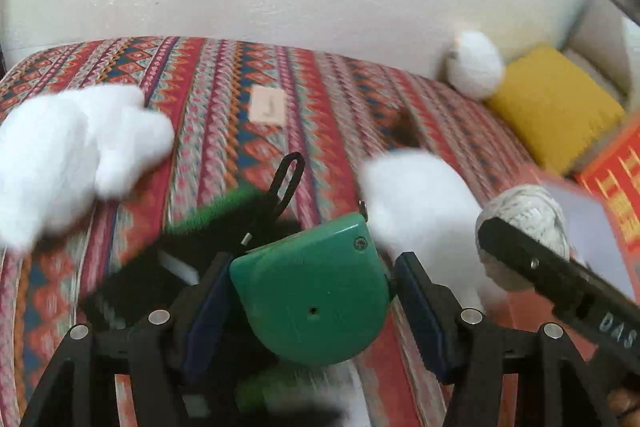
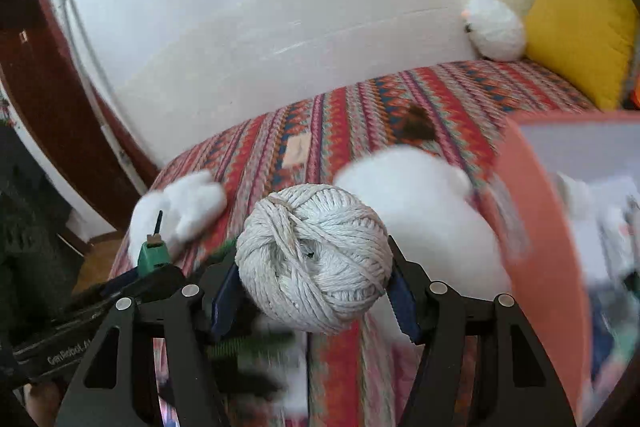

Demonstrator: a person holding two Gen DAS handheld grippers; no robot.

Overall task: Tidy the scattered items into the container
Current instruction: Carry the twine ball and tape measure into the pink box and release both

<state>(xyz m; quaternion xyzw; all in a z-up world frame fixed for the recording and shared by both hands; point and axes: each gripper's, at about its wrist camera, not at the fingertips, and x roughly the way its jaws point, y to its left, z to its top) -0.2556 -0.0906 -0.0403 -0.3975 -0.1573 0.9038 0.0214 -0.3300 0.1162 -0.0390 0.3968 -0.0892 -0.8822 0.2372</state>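
A bed covered by a striped, patterned blanket (image 1: 280,99) spreads out ahead of and beneath both grippers, backed by a white wall (image 2: 280,7). To the right of the right gripper stands the container (image 2: 548,267), a salmon-walled box with blurred items inside; in the left wrist view its red printed side shows at the far right edge. A yellow cushion (image 2: 580,35) leans at the far right end of the bed, with a white plush toy (image 2: 496,29) just beside it against the wall.

Two clumps of white stuffing lie on the blanket: a large one (image 2: 424,223) directly ahead of the right gripper, between it and the container, and another (image 1: 68,155) ahead and to the left of the left gripper. A blurred black and green item (image 1: 208,227) lies just ahead-left of the left gripper; what it is cannot be told.

The right gripper (image 2: 312,291) is partly closed, its blue pads pressed to either side of a ball of pale twine (image 2: 316,255). The left gripper (image 1: 310,287) likewise clamps a green tape measure (image 1: 312,287) between its pads, a black wrist loop (image 1: 288,175) sticking out forward. A small beige patch (image 1: 268,105) sits on the blanket farther ahead.
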